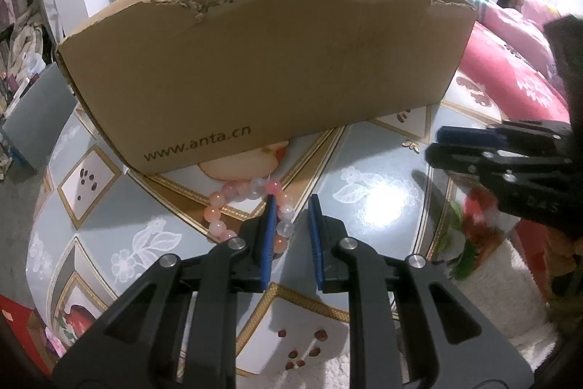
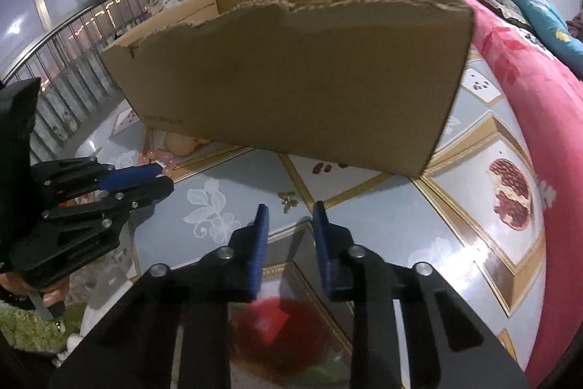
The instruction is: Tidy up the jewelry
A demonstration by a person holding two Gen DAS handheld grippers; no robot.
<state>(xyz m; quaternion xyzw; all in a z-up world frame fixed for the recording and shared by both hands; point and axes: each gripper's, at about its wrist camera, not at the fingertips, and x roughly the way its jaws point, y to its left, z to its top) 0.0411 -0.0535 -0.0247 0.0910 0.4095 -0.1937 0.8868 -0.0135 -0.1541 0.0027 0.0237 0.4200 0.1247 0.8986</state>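
left wrist view: left gripper (image 1: 291, 206) at the bracelet (image 1: 251, 210)
fingers narrowly apart, one bead strand seemingly between them, grip uncertain; bracelet on table (image 1: 364, 206) before box (image 1: 262, 68); right gripper (image 2: 289, 210) nearly together, empty; next: lift into box

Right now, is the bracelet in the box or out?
Out. The bracelet lies on the table before the box.

Matt, torn-edged cardboard box (image 1: 262, 61) on a glossy tabletop (image 1: 379, 192); translucent, glassy bead bracelet (image 1: 251, 192).
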